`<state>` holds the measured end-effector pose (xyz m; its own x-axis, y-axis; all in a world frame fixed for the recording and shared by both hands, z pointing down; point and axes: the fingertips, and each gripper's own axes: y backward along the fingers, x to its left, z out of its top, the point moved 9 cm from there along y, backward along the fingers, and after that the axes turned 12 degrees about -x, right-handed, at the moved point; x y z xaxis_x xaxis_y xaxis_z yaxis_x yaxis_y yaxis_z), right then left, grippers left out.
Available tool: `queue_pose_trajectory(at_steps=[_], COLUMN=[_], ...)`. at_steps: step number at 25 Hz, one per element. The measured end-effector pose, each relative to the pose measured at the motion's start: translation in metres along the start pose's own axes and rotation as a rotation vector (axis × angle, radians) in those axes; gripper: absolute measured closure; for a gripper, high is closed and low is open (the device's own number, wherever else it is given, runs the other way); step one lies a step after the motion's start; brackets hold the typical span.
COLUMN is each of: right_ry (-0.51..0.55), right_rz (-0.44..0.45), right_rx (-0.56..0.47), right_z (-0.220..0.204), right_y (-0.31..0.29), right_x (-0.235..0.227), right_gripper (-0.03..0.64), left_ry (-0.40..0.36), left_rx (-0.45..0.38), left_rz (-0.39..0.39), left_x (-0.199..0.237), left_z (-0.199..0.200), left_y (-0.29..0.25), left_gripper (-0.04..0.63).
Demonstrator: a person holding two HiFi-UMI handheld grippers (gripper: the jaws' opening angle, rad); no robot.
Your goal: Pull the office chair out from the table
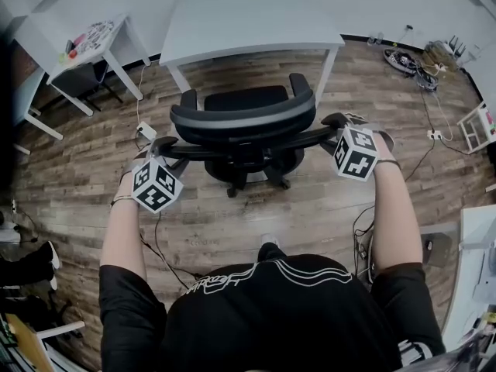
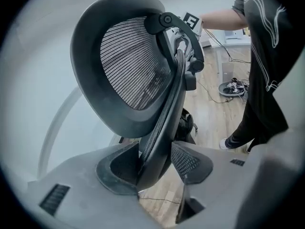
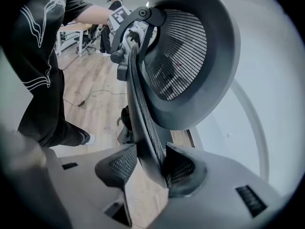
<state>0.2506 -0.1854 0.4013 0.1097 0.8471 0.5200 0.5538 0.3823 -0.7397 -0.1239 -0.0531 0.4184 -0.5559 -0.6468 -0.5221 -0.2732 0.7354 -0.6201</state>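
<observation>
A black office chair (image 1: 244,118) with a mesh backrest stands on the wood floor, its seat at the near edge of the white table (image 1: 248,18). My left gripper (image 1: 164,144) clamps the backrest's left edge. My right gripper (image 1: 335,122) clamps its right edge. In the left gripper view the backrest rim (image 2: 159,142) runs between the two pads of the left gripper (image 2: 155,163), which press on it. The right gripper view shows the same on the other side: the rim (image 3: 143,128) is pinched in the right gripper (image 3: 150,168). The chair's base is largely hidden beneath the seat.
A small white table (image 1: 85,41) stands at the far left with a dark stool under it. Shoes (image 1: 403,60) and clutter lie at the far right. Cables (image 1: 155,242) trail over the floor beside me. White furniture (image 1: 473,246) stands at my right, another person's leg (image 1: 31,262) at my left.
</observation>
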Motion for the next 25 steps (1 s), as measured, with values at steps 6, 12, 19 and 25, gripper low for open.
queue_pose_trajectory(at_steps=[6, 12, 19, 25], right_ry=[-0.017, -0.018, -0.030, -0.053], right_rz=[-0.020, -0.045, -0.081, -0.128], right_rx=[-0.002, 0.009, 0.003, -0.006], right_z=[0.010, 0.008, 0.010, 0.013], right_y=[0.021, 0.033, 0.045, 0.050], right_x=[0.015, 0.065, 0.094, 0.101], right_gripper=[0.410, 0.408, 0.405, 0.392], left_ry=[-0.004, -0.019, -0.014, 0.017], left_rx=[-0.004, -0.028, -0.057, -0.065], left_rz=[-0.022, 0.011, 0.046, 0.080], left_x=[-0.004, -0.049, -0.076, -0.080], left_z=[0.006, -0.003, -0.006, -0.003], left_y=[0.019, 0.036, 0.050, 0.056], left_gripper=[0.393, 0.387, 0.380, 0.364])
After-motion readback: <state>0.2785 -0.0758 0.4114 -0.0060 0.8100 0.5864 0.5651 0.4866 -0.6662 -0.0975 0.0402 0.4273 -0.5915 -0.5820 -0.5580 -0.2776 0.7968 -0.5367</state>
